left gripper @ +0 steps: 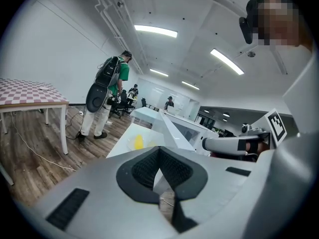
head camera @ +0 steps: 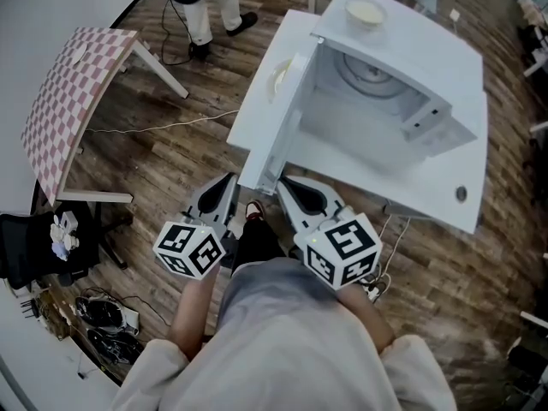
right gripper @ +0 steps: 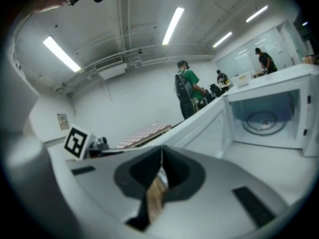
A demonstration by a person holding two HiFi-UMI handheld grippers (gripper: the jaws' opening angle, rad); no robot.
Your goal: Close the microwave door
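Head view: left claw (head camera: 224, 187), right claw (head camera: 291, 188) both pressed together, nothing pinched (each gripper view shows tips meeting). Microwave door (head camera: 270, 101) wide open, free edge just ahead, between claws. Likely rigid, light, free-swinging, smooth face slippery: no pinch needed, push flat on outer face, left claw's side, near free edge. Beyond: cavity (head camera: 377, 92), bowl (head camera: 364, 12) on top, so close gently.

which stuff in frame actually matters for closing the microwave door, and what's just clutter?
Job:
- microwave door, standing open
- microwave
- left gripper and right gripper, both shut and empty

Lying about:
- bowl on top of the microwave
- checkered table
- white cable
- bystander
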